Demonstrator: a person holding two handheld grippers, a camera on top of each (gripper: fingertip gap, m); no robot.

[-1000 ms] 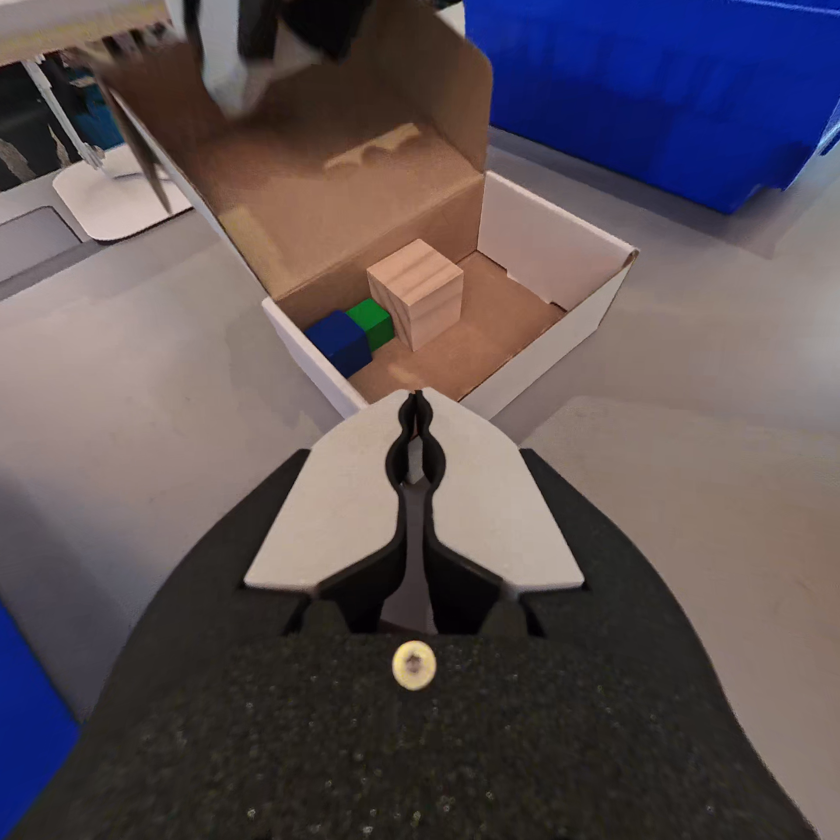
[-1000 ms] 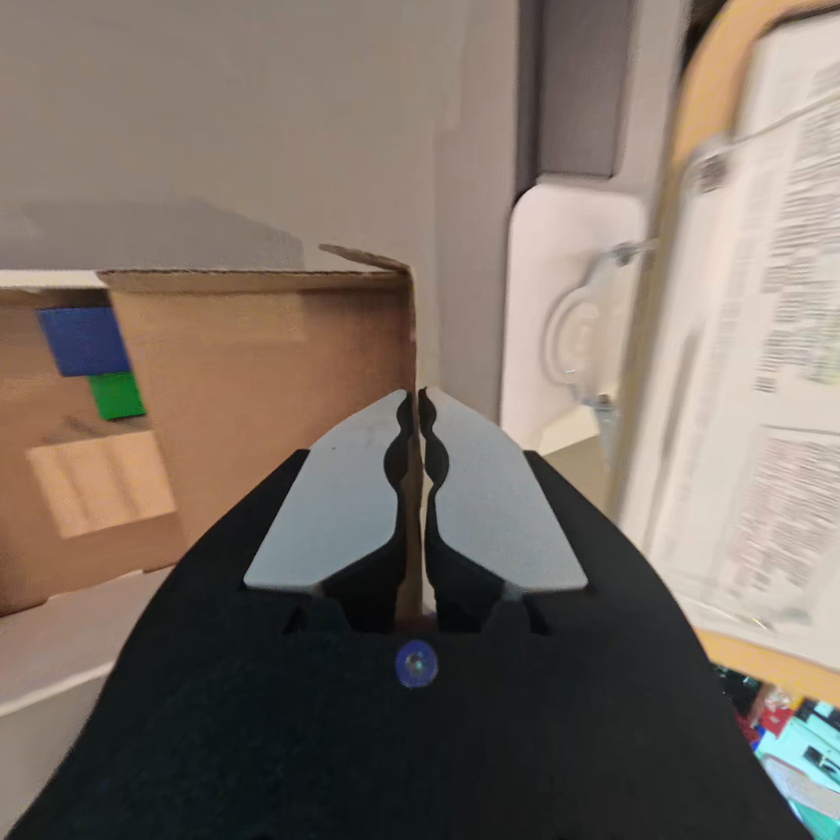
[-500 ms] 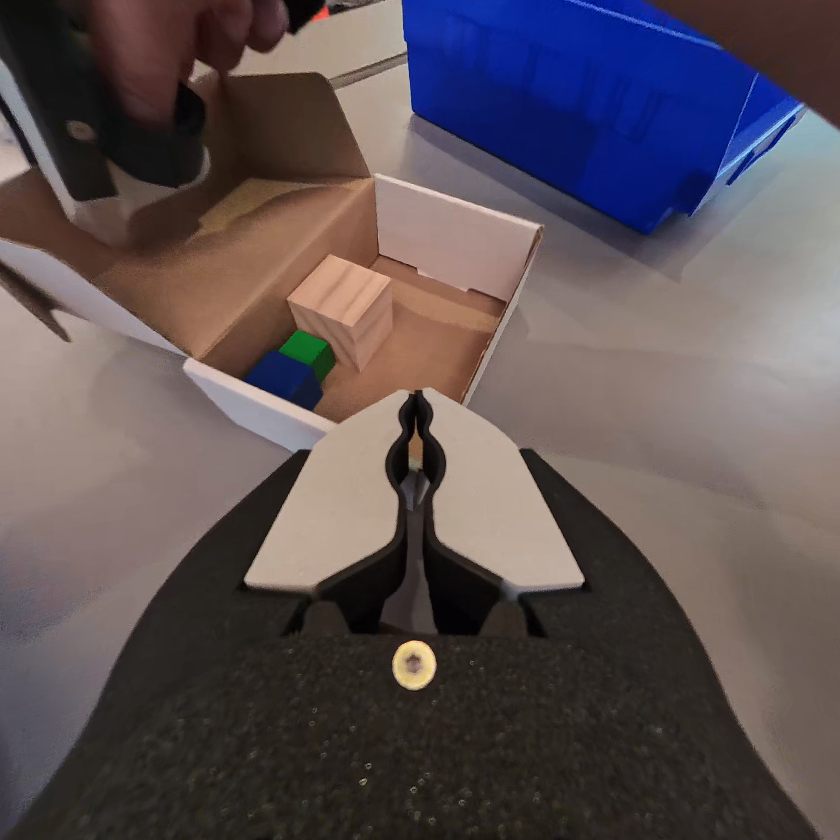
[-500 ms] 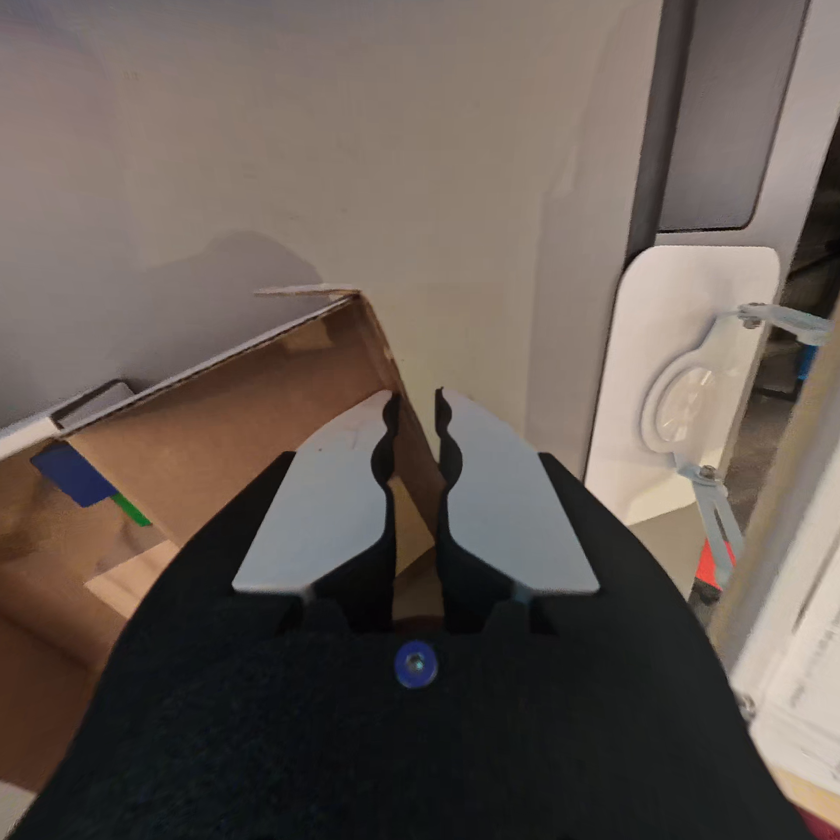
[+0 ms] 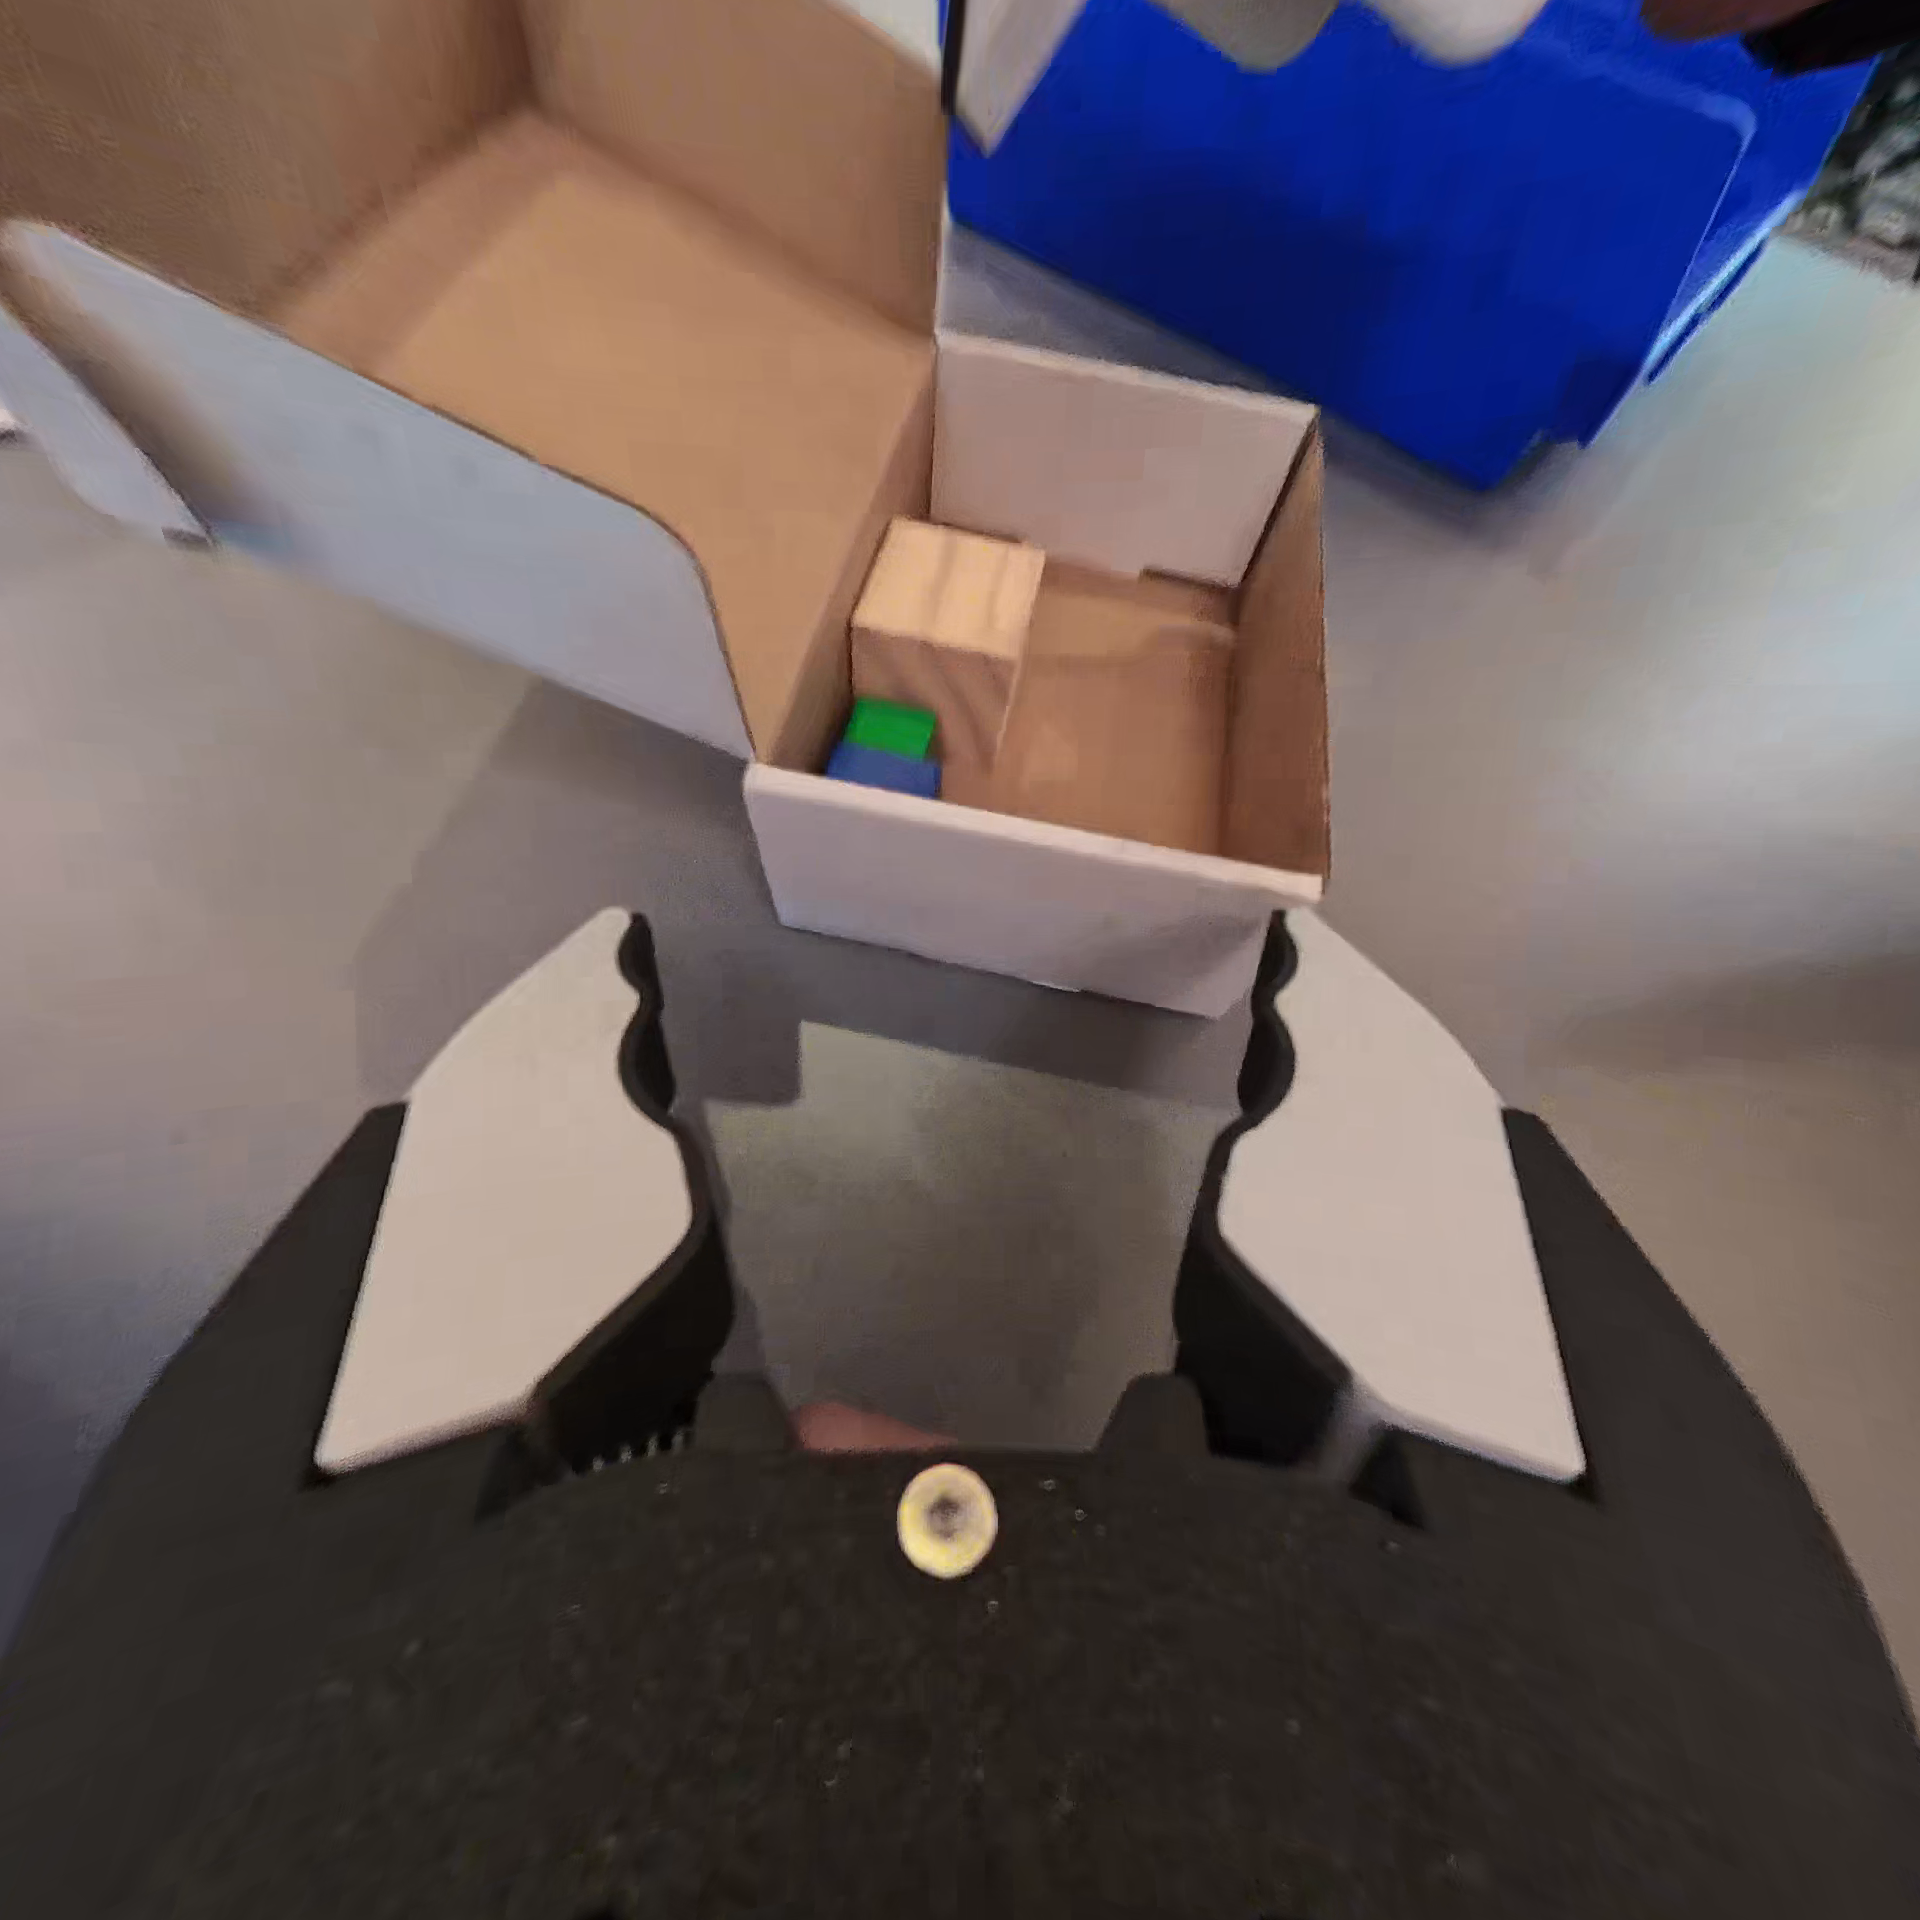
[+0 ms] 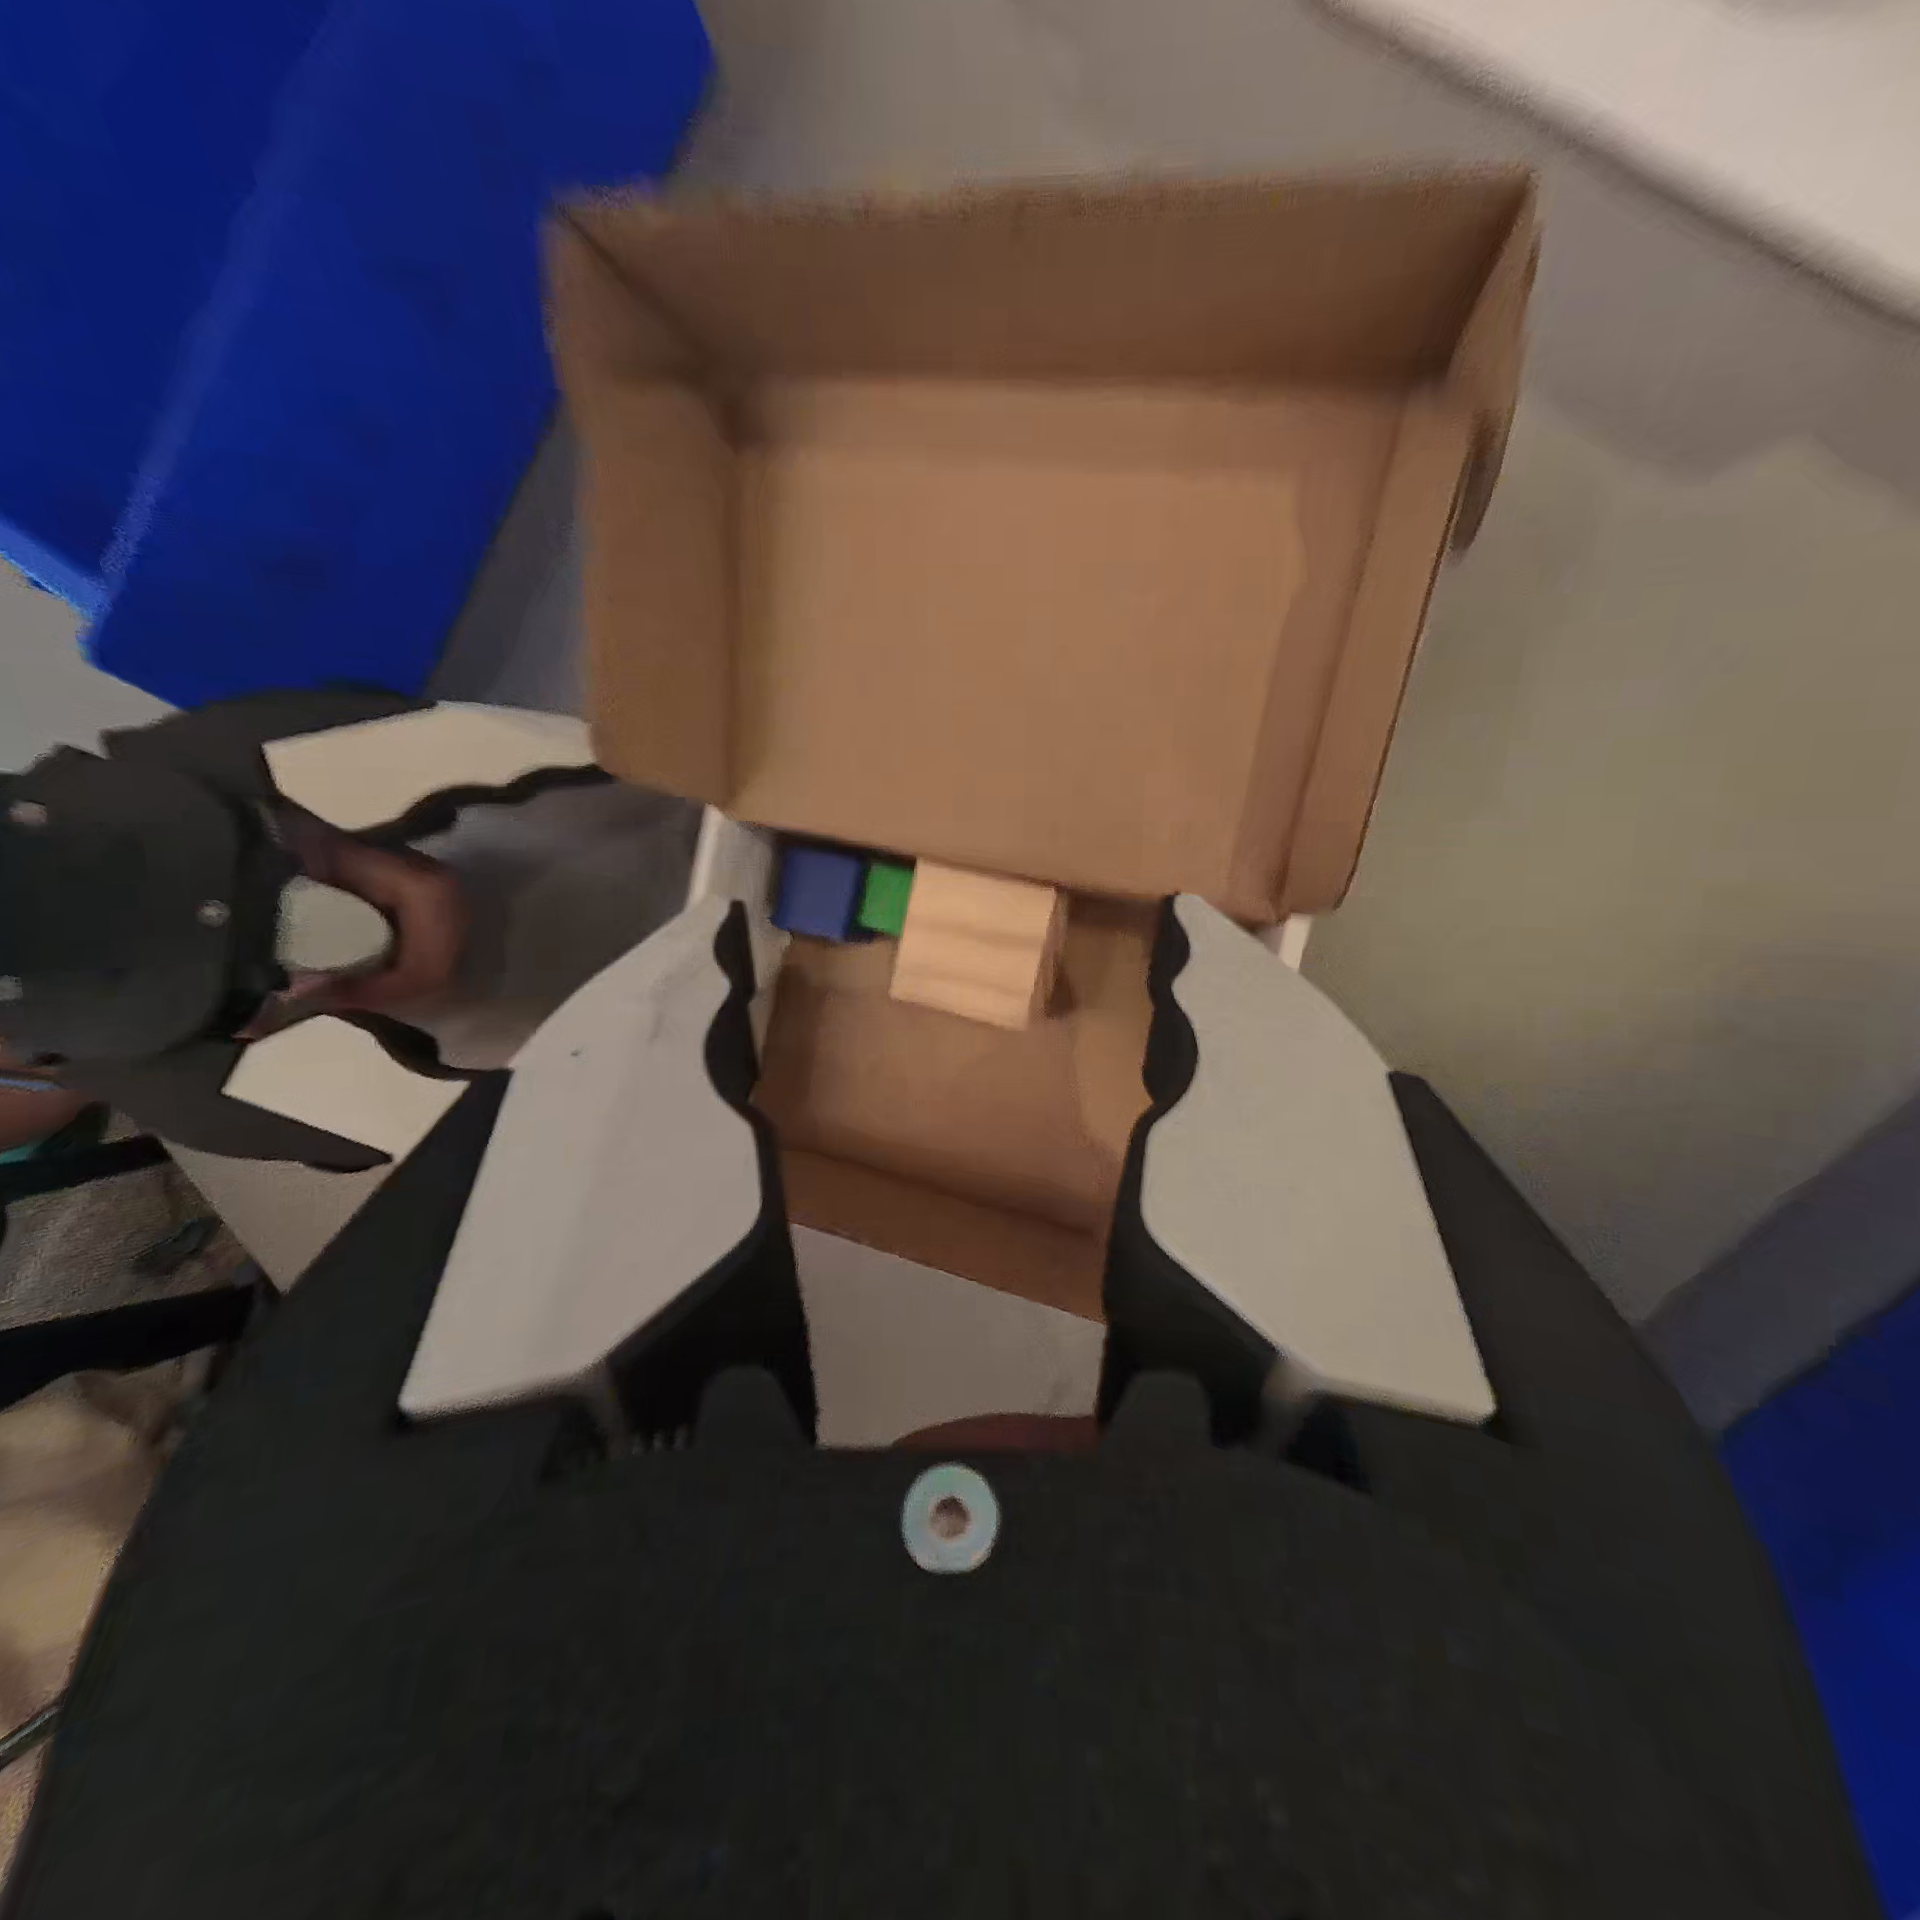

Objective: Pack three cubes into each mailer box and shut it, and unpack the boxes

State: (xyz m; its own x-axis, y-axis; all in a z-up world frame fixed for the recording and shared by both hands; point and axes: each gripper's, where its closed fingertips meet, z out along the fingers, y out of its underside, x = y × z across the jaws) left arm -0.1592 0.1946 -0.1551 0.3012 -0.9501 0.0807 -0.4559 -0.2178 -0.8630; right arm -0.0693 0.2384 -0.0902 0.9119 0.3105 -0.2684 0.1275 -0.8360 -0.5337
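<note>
A white mailer box [image 5: 1018, 883] with a brown inside stands open on the grey table, its lid [image 5: 582, 312] folded back. Inside lie a large wooden cube [image 5: 940, 644], a small green cube [image 5: 888, 727] and a small blue cube [image 5: 883, 774]. My left gripper [image 5: 951, 935] is open and empty, just short of the box's near wall. In the right wrist view, my right gripper [image 6: 951, 925] is open and empty above the box's opening [image 6: 935, 1101], with the wooden cube [image 6: 971, 961], green cube [image 6: 888, 899] and blue cube [image 6: 816, 899] ahead under the lid [image 6: 1029, 582]. The left gripper [image 6: 343, 925] shows there at the left.
A large blue bin [image 5: 1351, 229] stands on the table beyond the box; it also shows in the right wrist view [image 6: 281, 312]. Bare grey tabletop [image 5: 1610, 831] lies to the right of the box. A white ledge [image 6: 1714, 156] runs at the far right. The small green cube [image 5: 888, 727] lies around 7 cm away from my left fingertips. It is also in sight in the right wrist view [image 6: 884, 915].
Both grippers have opened wide. The right one let go of the lid flap and swung round over the box. The left one has moved round to face a short wall.
</note>
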